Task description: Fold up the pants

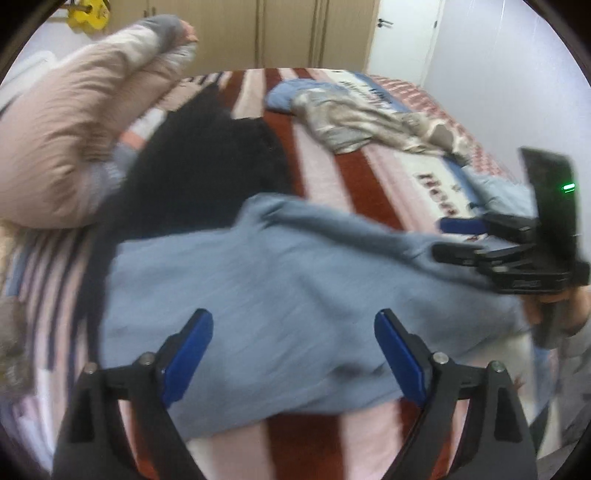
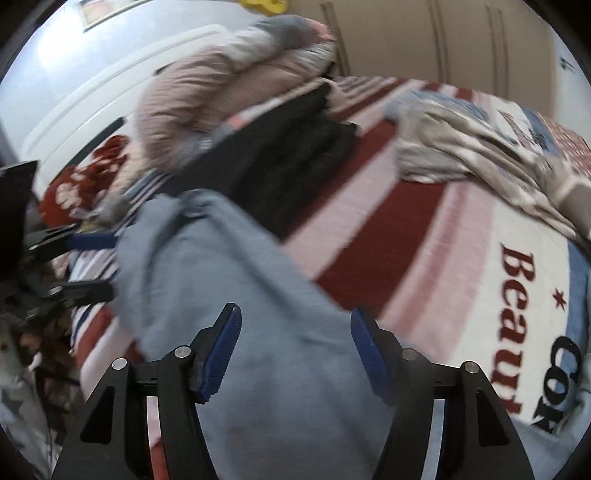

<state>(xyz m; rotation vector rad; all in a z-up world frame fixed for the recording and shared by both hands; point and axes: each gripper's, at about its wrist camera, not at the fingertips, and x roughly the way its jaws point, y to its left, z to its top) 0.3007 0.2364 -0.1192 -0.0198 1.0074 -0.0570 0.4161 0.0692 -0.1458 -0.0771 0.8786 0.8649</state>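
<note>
Left gripper [image 1: 293,354] nearest the lens in the left wrist view, blue pads spread wide, nothing pinched; the pads [image 1: 192,354] hang over cloth without pressing it. Under it lie the light blue pants [image 1: 266,288], folded into a broad bundle on the bed, near the bed's close edge. Both frames are blurred, so fold lines are unclear.

Right gripper [image 2: 295,354] in its own view also has its fingers spread apart, with the pants [image 2: 236,314] below and between them, not clamped. Seen from the left wrist, the right gripper [image 1: 448,238] sits at the right end of the pants, fingertips near or on the cloth edge; contact cannot be told. A hand [image 1: 554,306] holds it from below.

The pants rest on a striped blanket [image 1: 332,173] in red, pink and white, with dark red lettering [image 2: 517,295] at the right.

Just behind the pants is a black garment [image 1: 207,166], partly tucked under them. To its left is a pink puffy duvet [image 1: 66,140], piled up. Farther right lies a crumpled beige patterned cloth [image 1: 354,122], well apart from the pants.

No containers on the bed. At the back are beige wardrobe doors [image 1: 288,29], shut, contents hidden, and a white door [image 1: 402,37] beside them.
</note>
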